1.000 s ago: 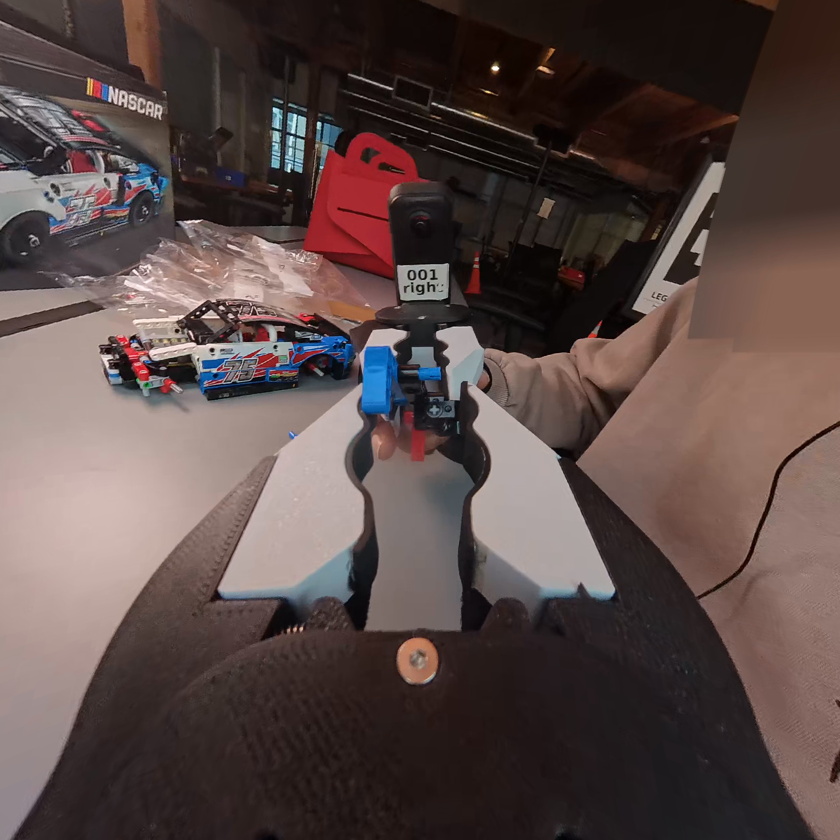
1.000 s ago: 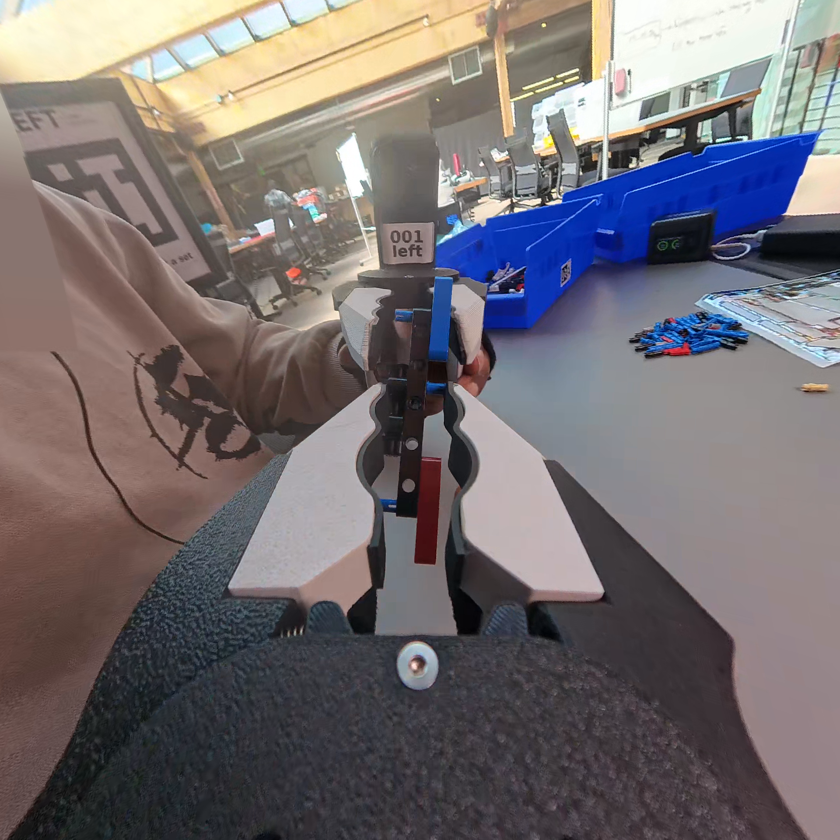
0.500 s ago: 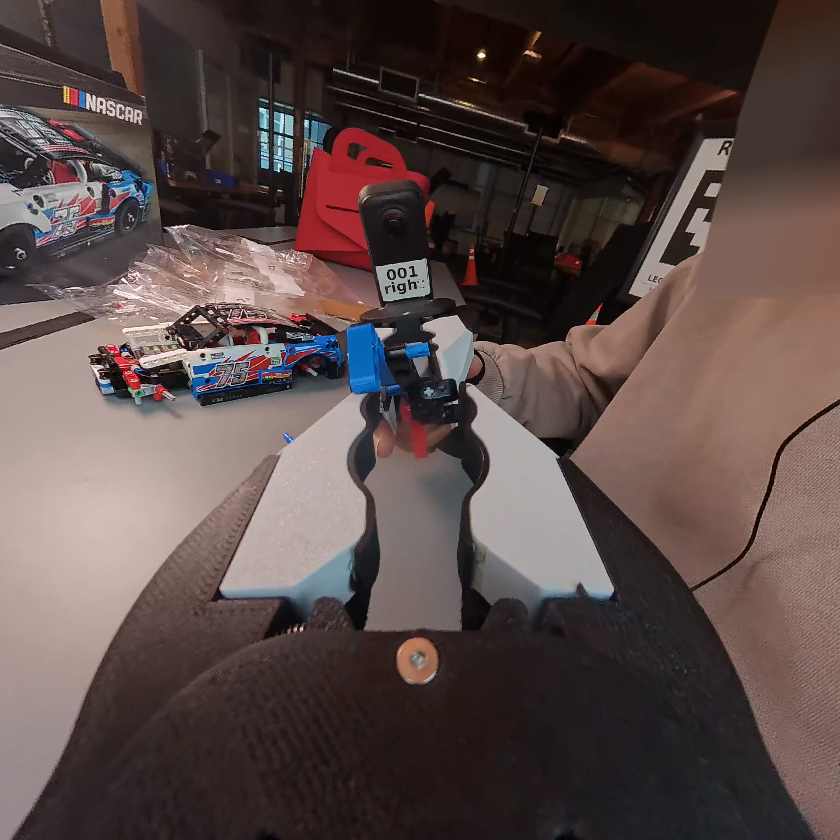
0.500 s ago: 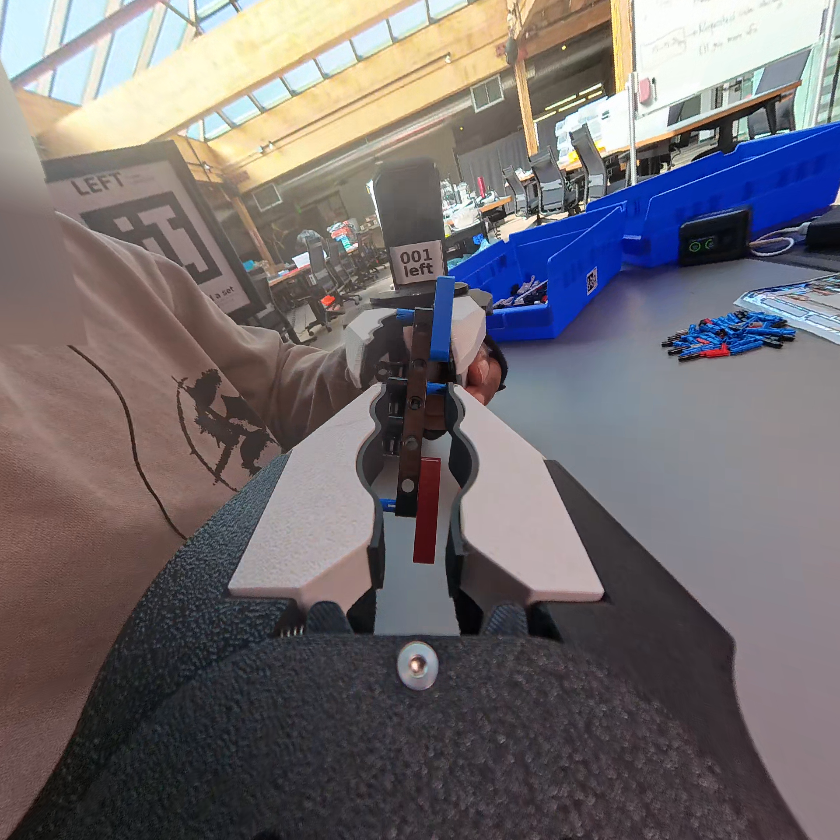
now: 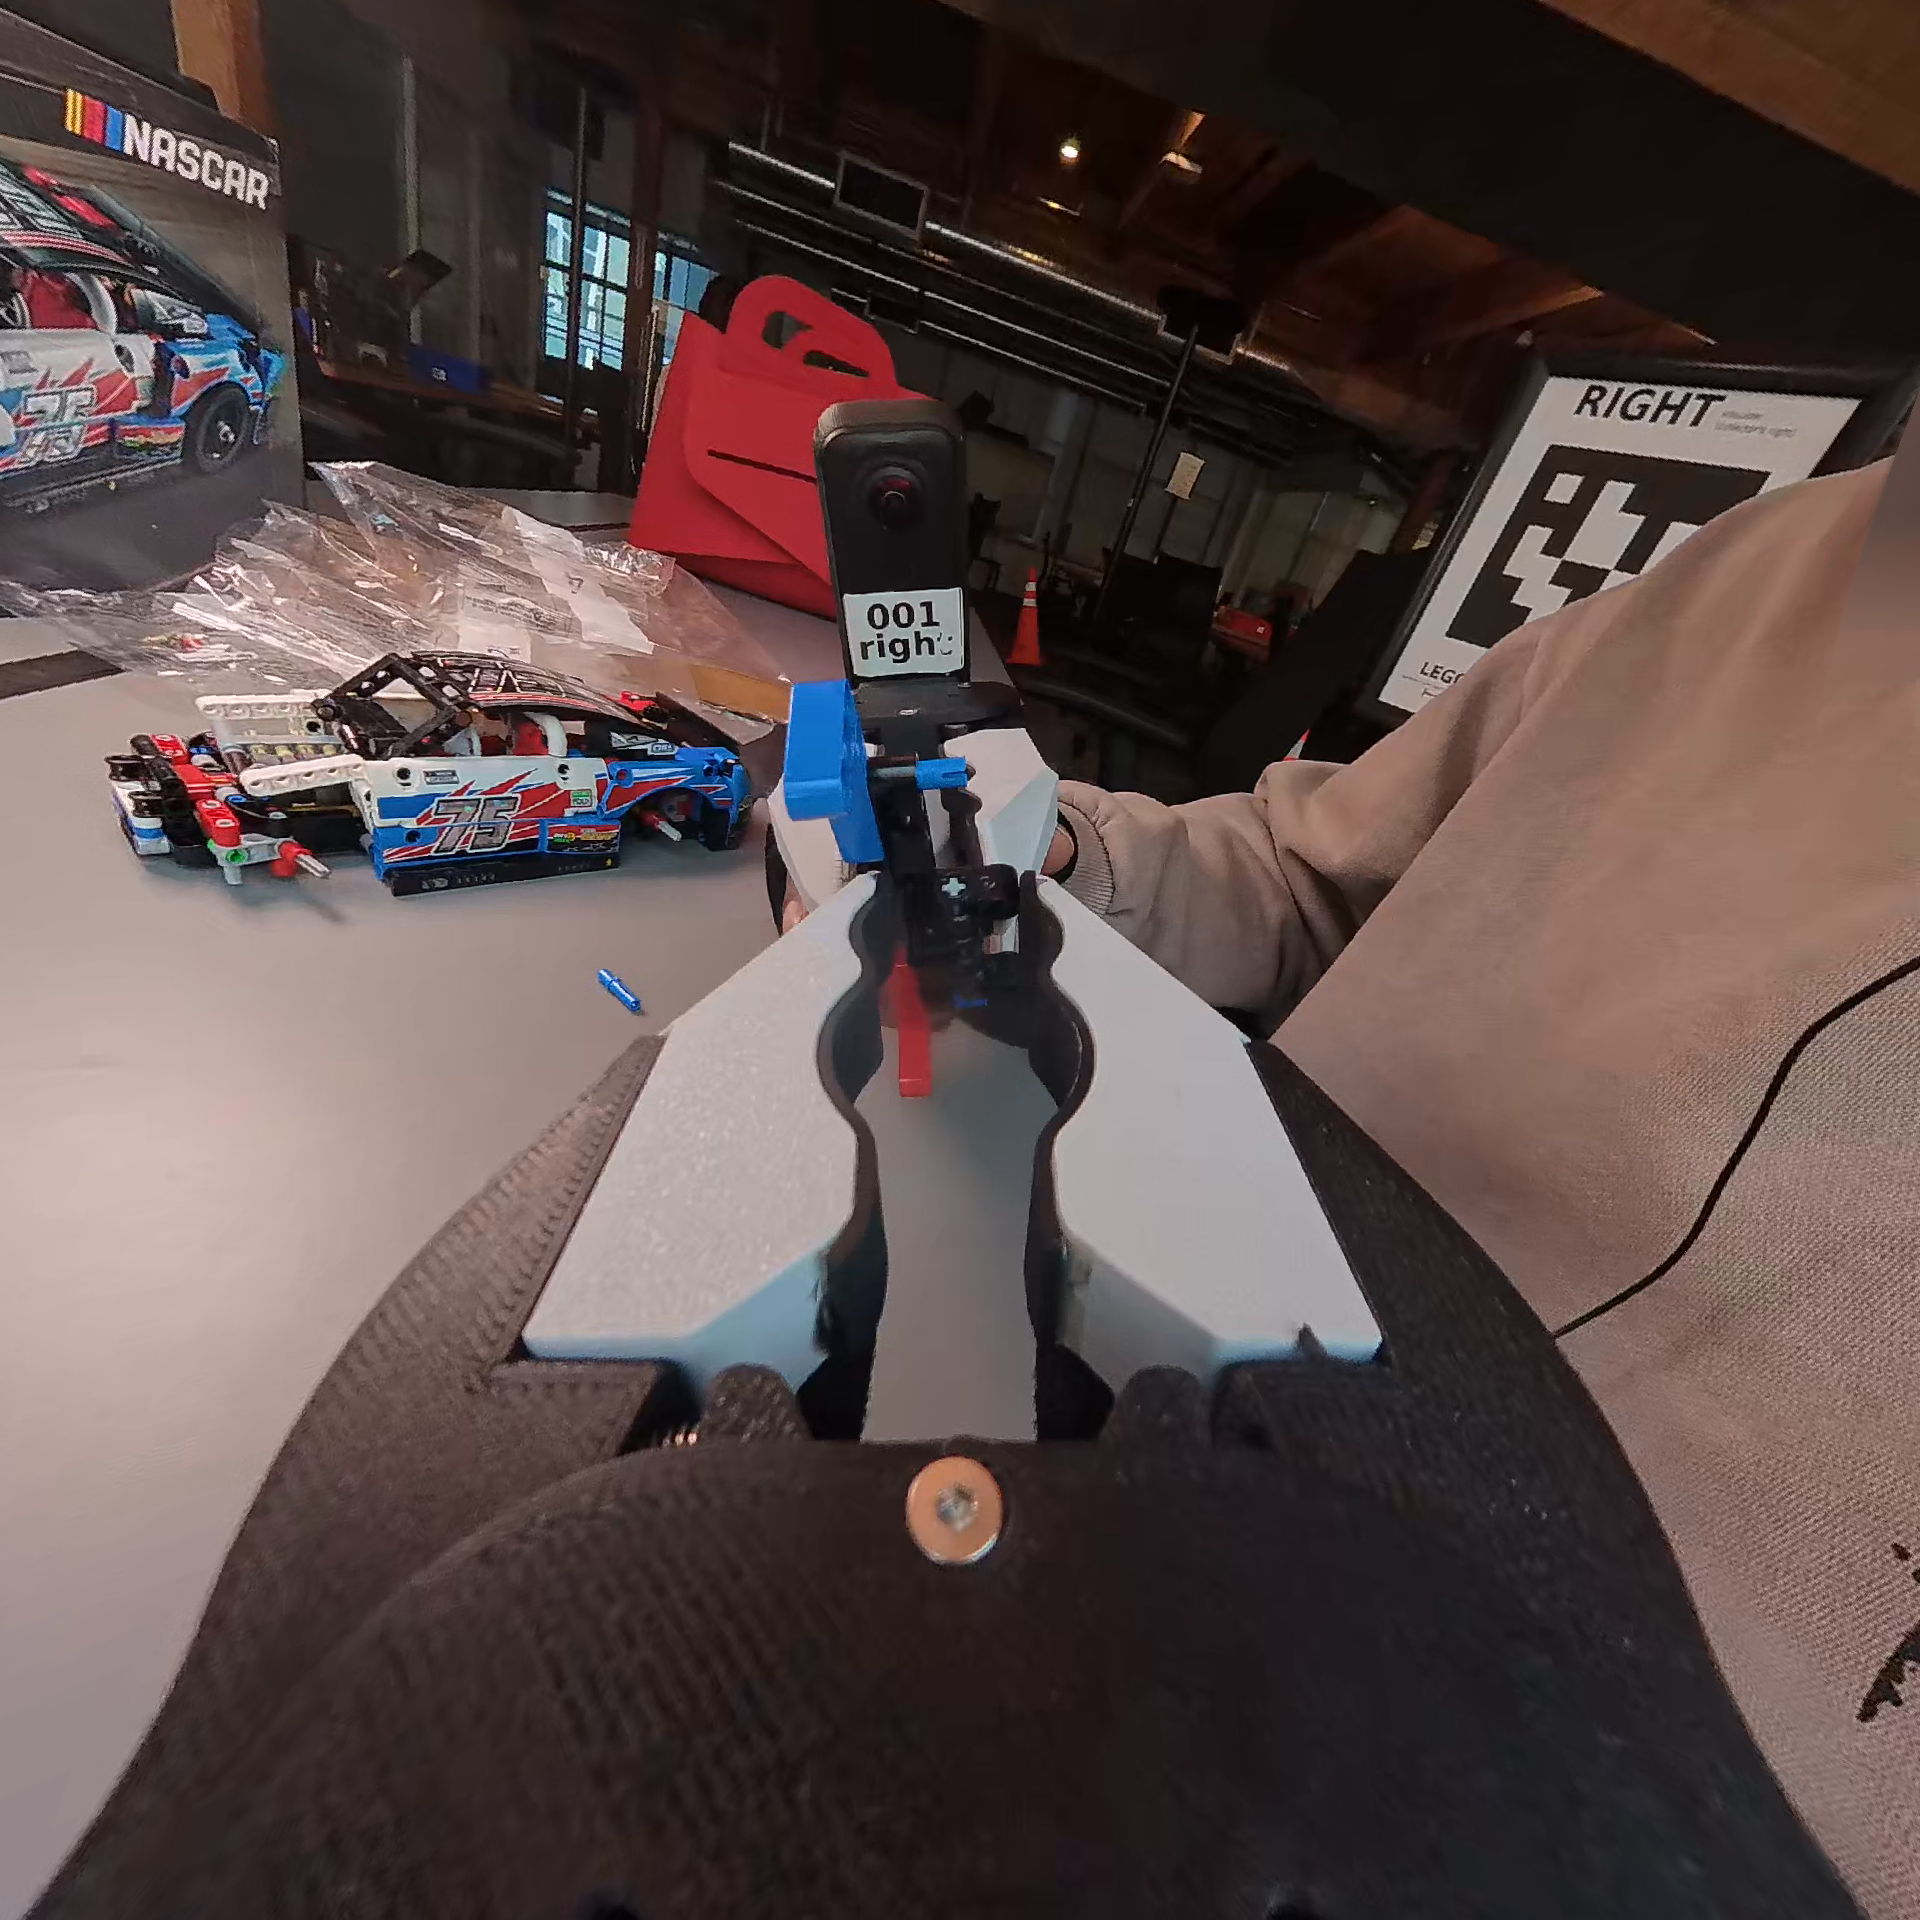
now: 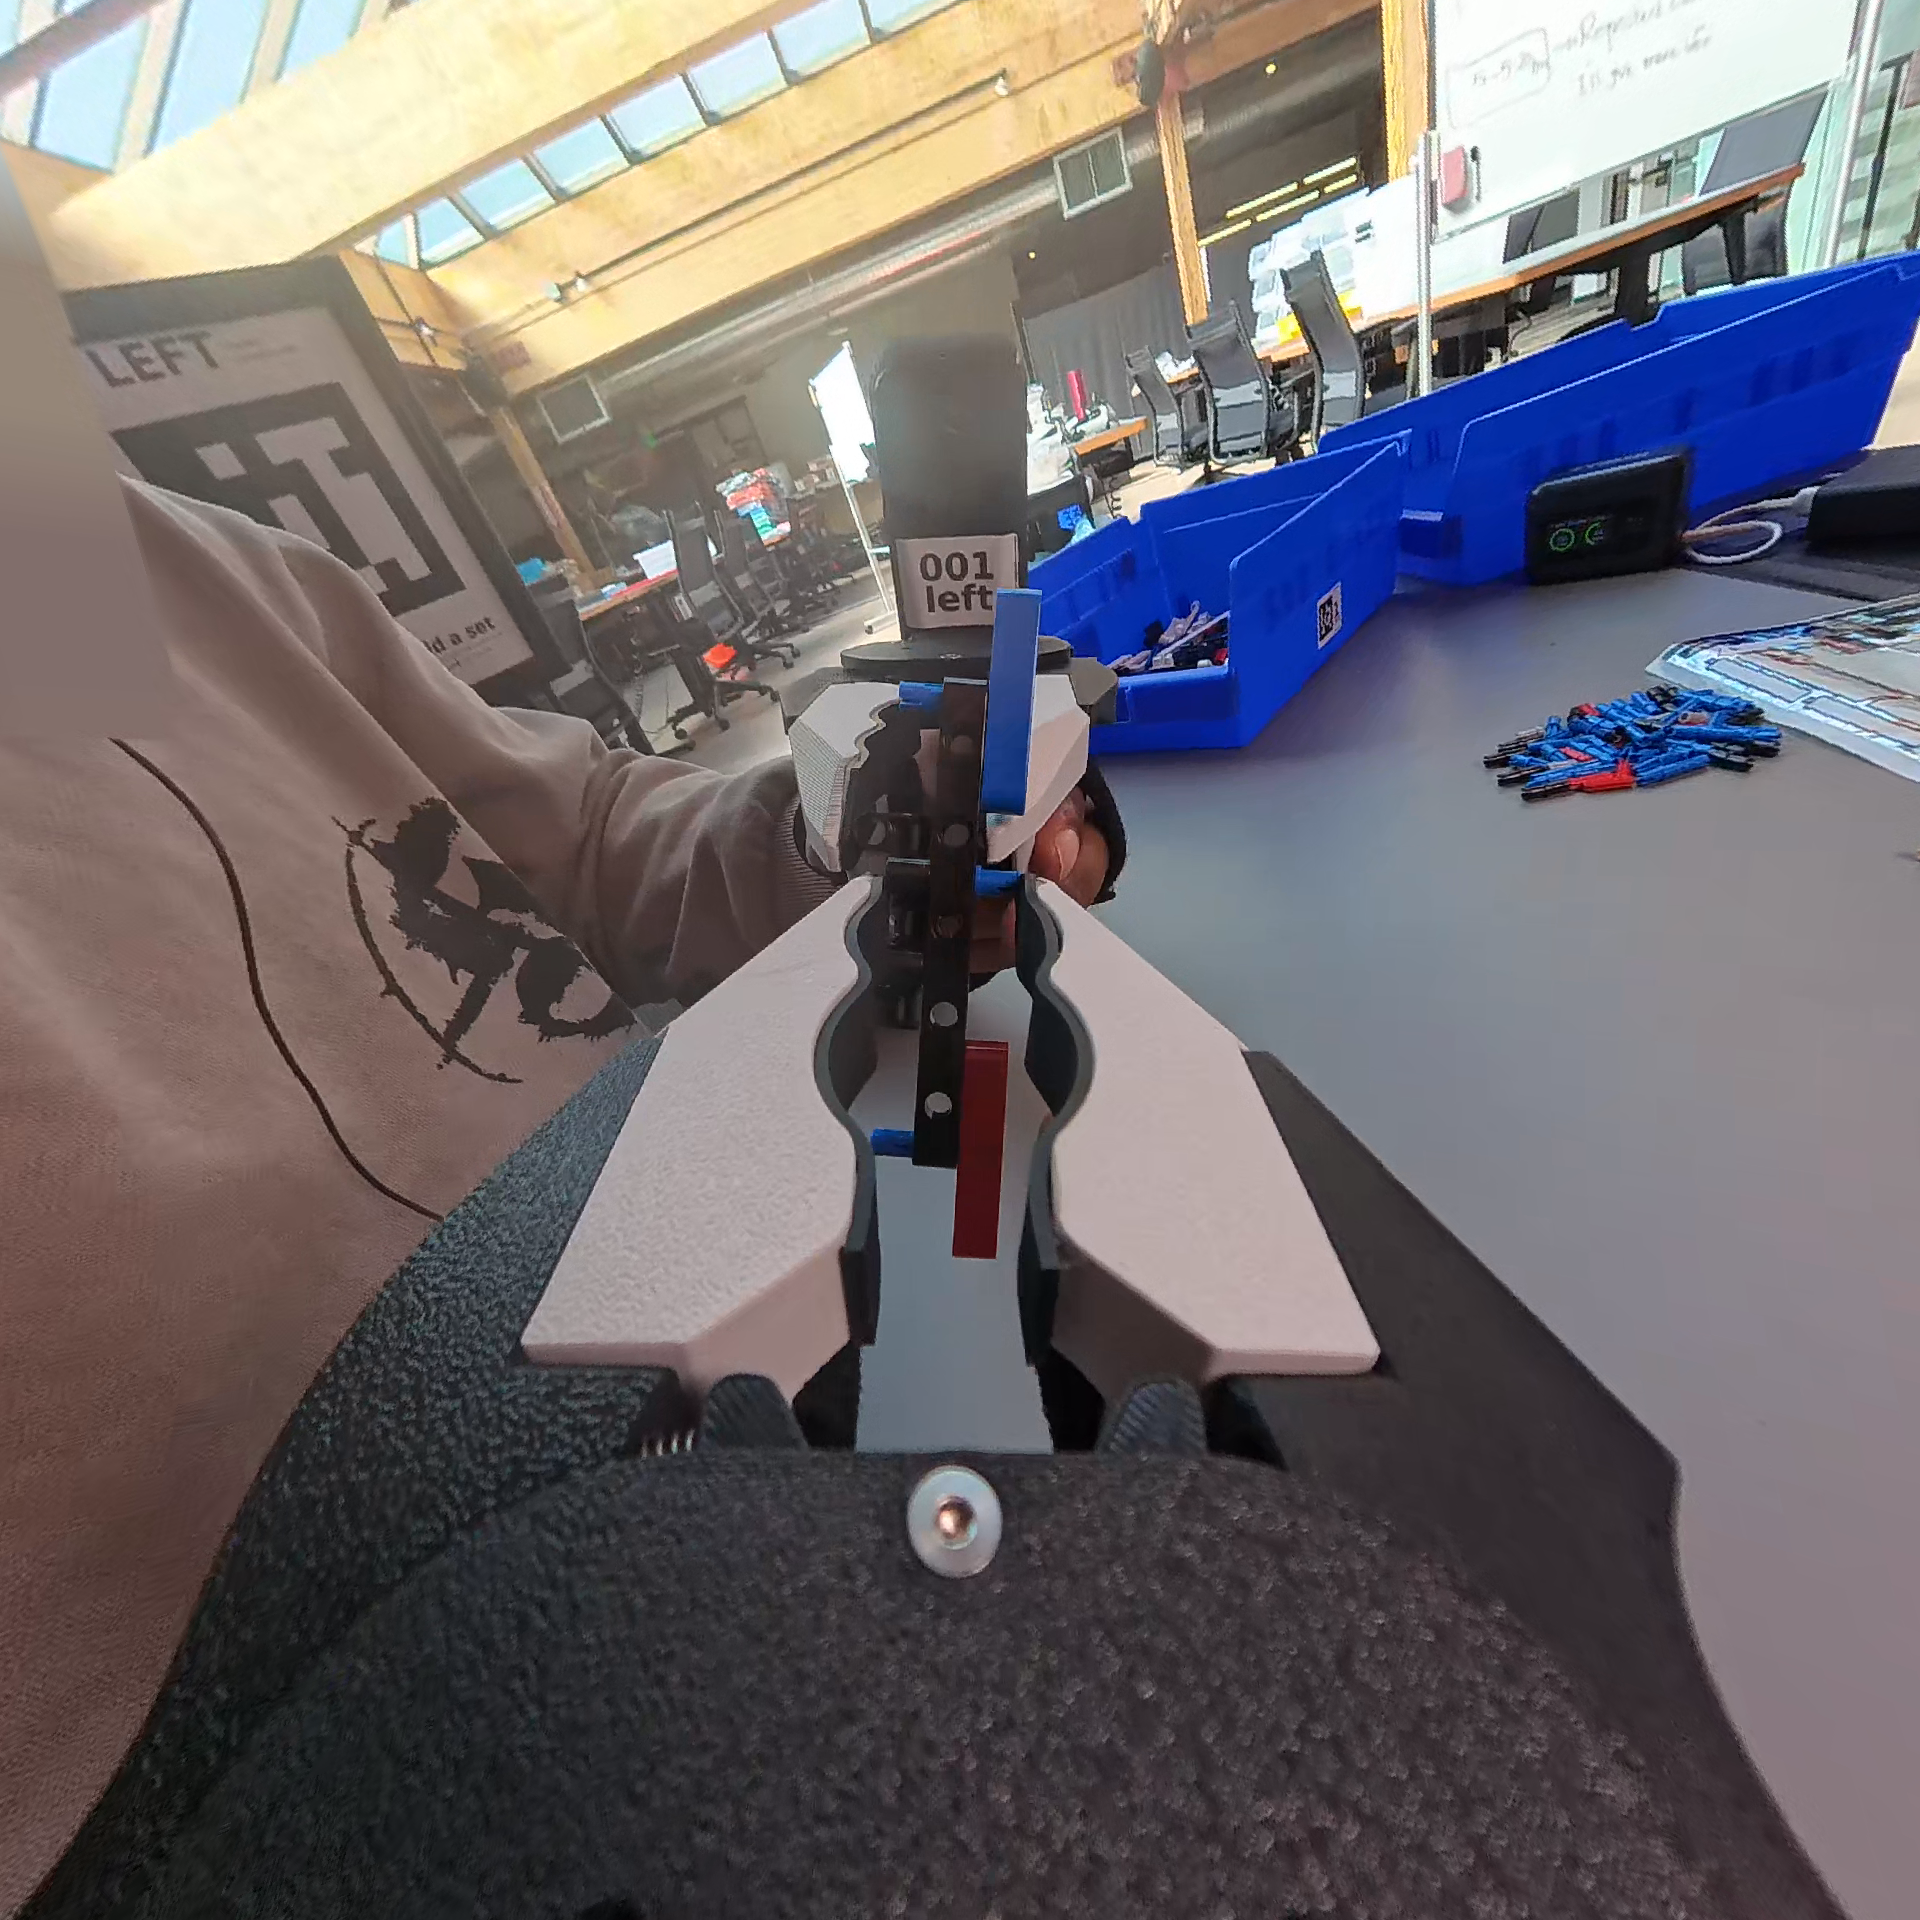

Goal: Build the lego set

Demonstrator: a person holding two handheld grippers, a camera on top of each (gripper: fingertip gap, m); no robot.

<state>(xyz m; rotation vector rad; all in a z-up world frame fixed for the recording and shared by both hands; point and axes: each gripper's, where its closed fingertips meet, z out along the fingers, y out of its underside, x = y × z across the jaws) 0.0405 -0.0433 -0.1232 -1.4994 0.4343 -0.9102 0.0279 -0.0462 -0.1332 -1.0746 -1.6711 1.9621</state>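
Note:
A small lego subassembly [image 5: 940, 894], a black beam with a blue panel [image 5: 826, 774] and a red strip [image 5: 912, 1034], hangs in the air between my two grippers, which face each other tip to tip. My left gripper [image 5: 948, 914] is shut on one end. In the right wrist view the black beam [image 6: 951, 997] and red strip [image 6: 980, 1148] run back between the fingers of my right gripper [image 6: 951, 904], which is shut on it. The blue panel [image 6: 1010, 707] stands up in front of the left gripper beyond. The partly built race car [image 5: 436, 800] sits on the grey table at the left.
A loose blue pin [image 5: 620, 989] lies on the table [image 5: 208, 1091] near the car. Empty plastic bags [image 5: 436, 582], the set's box [image 5: 135, 312] and a red bag [image 5: 769, 468] stand behind. Blue bins [image 6: 1278, 613], a pile of pins [image 6: 1636, 740] and a booklet [image 6: 1829, 665] lie to the right. The person's torso is close by. My two grippers' fingertips are within a few centimetres of each other. Left tips and right tips are each some 25 cm from the partly built race car [image 5: 436, 800].
Both grippers have kept their hold and swung a little together. The subassembly has tilted slightly, and the red strip sits a bit deeper between the left fingers.

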